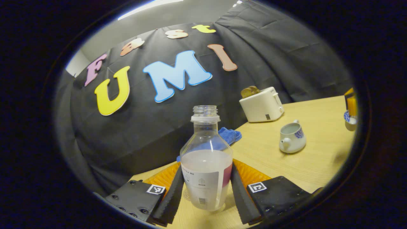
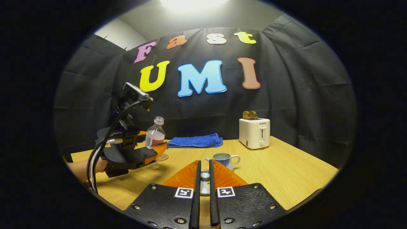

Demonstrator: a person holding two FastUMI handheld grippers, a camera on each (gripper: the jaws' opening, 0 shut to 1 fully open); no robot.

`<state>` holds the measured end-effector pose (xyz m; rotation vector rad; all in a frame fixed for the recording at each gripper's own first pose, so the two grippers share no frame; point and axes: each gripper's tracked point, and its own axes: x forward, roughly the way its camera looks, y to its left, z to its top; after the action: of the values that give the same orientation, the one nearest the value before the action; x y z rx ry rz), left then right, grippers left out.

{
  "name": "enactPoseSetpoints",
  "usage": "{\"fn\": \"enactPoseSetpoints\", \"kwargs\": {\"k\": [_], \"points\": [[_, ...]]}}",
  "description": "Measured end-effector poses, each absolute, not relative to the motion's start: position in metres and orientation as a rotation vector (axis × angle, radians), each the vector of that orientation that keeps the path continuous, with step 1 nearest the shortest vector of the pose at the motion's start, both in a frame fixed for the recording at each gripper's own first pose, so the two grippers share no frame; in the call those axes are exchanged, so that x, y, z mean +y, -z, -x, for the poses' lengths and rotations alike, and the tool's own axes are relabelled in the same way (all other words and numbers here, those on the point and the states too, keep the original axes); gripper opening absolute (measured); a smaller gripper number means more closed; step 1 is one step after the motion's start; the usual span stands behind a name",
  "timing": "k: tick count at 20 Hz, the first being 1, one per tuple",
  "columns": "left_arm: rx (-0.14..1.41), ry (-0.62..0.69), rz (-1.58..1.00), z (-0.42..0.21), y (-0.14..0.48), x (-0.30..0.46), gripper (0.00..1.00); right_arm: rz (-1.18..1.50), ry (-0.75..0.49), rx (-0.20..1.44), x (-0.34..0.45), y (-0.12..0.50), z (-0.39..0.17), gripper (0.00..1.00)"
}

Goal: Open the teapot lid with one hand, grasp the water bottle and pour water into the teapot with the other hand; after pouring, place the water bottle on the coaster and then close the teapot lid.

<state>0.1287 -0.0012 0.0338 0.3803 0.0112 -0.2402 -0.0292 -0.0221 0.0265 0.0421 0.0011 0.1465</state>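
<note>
Left gripper view has the left gripper (image 1: pixel 206 194) with jaws around the uncapped water bottle (image 1: pixel 206 165) on the desk (image 1: pixel 318 159), contact unclear. Right gripper view: right gripper (image 2: pixel 203 181) clenched on the lid (image 2: pixel 205 175); beyond, the open teapot (image 2: pixel 224 159), coaster (image 2: pixel 162 157), toaster (image 2: pixel 254 133).

Seen from the right gripper view, the teapot (image 2: pixel 224 160) is sitting on the bench (image 2: pixel 286 178) at centre. The toaster (image 2: pixel 254 133) is standing behind it at two o'clock, the towel (image 2: pixel 194 141) lying at eleven o'clock by the wall. The water bottle (image 2: pixel 155 135) is standing at ten o'clock, the coaster (image 2: pixel 162 157) lying just before it.
</note>
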Motion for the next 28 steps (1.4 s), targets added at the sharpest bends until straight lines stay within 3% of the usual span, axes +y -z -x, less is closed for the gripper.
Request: {"fn": "enactPoseSetpoints", "kwargs": {"k": [5, 10, 17, 28], "points": [[0.032, 0.161, -0.078, -0.155, -0.043, 0.057, 0.86, -0.057, -0.151, 0.022, -0.022, -0.02, 0.02, 0.13], [0.028, 0.119, 0.039, -0.186, -0.044, 0.09, 0.86, -0.065, -0.153, 0.041, -0.023, -0.014, 0.015, 0.13], [0.066, 0.116, 0.01, -0.231, -0.015, 0.075, 0.85, -0.075, -0.135, 0.054, -0.031, -0.01, 0.01, 0.13], [0.075, 0.102, 0.031, -0.238, 0.001, 0.075, 0.87, -0.09, -0.115, 0.072, -0.036, -0.007, 0.009, 0.13]]}}
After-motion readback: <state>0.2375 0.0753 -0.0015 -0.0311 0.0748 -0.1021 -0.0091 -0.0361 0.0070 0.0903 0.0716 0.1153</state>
